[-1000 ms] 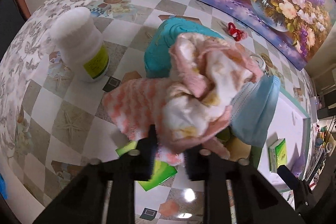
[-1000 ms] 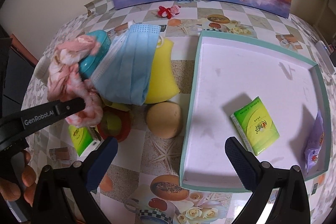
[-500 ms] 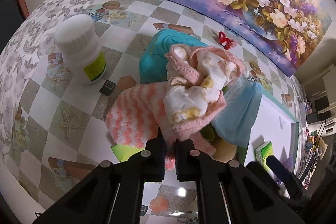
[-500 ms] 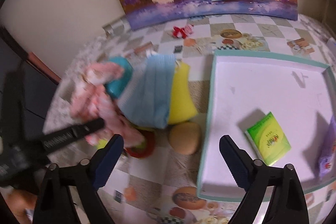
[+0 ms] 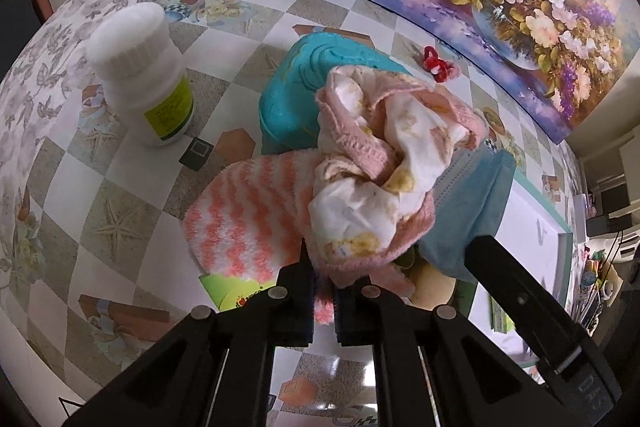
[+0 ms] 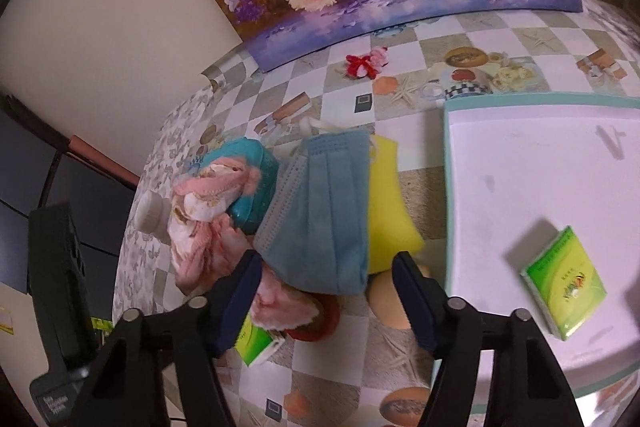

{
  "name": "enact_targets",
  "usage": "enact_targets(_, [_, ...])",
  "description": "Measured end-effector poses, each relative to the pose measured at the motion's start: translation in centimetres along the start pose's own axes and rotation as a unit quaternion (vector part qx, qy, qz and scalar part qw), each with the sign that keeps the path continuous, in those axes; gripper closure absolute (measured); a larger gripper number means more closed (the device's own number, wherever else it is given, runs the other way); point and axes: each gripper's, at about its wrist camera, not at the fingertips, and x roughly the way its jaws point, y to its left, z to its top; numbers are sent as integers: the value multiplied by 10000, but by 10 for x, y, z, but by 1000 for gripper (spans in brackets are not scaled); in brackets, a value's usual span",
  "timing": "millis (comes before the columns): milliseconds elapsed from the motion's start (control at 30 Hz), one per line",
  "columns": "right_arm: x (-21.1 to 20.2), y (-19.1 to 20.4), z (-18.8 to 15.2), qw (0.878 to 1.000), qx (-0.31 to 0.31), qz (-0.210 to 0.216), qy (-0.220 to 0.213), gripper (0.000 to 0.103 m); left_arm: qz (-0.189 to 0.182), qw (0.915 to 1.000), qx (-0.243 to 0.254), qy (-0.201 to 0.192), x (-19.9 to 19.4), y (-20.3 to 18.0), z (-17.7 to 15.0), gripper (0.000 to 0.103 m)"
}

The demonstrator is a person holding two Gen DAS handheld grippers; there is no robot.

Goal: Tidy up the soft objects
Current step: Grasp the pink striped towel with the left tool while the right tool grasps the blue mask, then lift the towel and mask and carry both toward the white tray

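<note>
Two grippers work one heap near the desk's left edge. The left gripper [image 5: 324,291] is clamped tight on a corner of the pink cloth [image 5: 384,179], which bunches above its jaws over the striped sock [image 5: 248,219] and the teal case [image 5: 296,99]. The right gripper [image 6: 328,291] has just been closing; its jaws stand about half open on either side of the lower edge of the blue mask [image 6: 324,219], not yet pressing it. The mask lies draped over the yellow sponge [image 6: 388,211] and the case, just left of the tray [image 6: 448,227], which already holds a green tissue pack [image 6: 564,291]. The step in hand looks like gathering the soft things for the tray. Next, the right gripper would need to finish pinching the mask alone, without catching the sponge or the round bun [image 6: 390,301] below, then carry it over the tray's rim. The cloth should follow, lifted clear of the sock.
</note>
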Motion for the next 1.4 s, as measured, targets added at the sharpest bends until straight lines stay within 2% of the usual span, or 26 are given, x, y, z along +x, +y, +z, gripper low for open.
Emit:
enact_targets(33, [3, 0, 0, 10000, 10, 4, 23, 39, 5, 10000, -18, 16, 1, 1, 0, 96])
enact_targets(100, [10, 1, 0, 9999, 16, -16, 98, 53, 11, 10000, -43, 35, 3, 2, 1, 96])
enact_targets(200, [16, 1, -1, 9999, -4, -38, 164, 64, 9, 9999, -89, 69, 6, 3, 2, 96])
enact_targets(467, [9, 0, -2, 9999, -34, 58, 105, 79, -18, 9997, -196, 115, 8, 6, 2, 96])
enact_targets(833, [0, -2, -3, 9998, -183, 68, 77, 81, 104, 9997, -179, 131, 19, 6, 3, 93])
enact_targets(900, [-1, -4, -3, 9998, -177, 82, 64, 81, 141, 9997, -158, 139, 20, 6, 3, 91])
enact_targets(967, [-1, -5, -3, 9998, -172, 94, 60, 81, 171, 9997, -137, 141, 22, 5, 3, 83])
enact_targets(1067, [-4, -5, -2, 9998, -174, 129, 37, 81, 251, 9995, -75, 162, 26, 2, 3, 78])
enact_targets(1233, [-6, -6, -2, 9997, -197, 137, 18, 81, 312, 9994, 41, 133, 26, 0, 2, 78])
enact_targets(1300, [-6, -6, -2, 9997, -192, 129, 31, 81, 307, 9994, 42, 135, 26, 0, 2, 84])
enact_targets(1333, [-6, -6, -2, 9997, -189, 132, 37, 81, 286, 9995, 33, 138, 26, 1, 2, 91])
enact_targets(1400, [-7, -7, -2, 9997, -176, 140, 31, 81, 253, 9996, 40, 113, 22, 1, 2, 94])
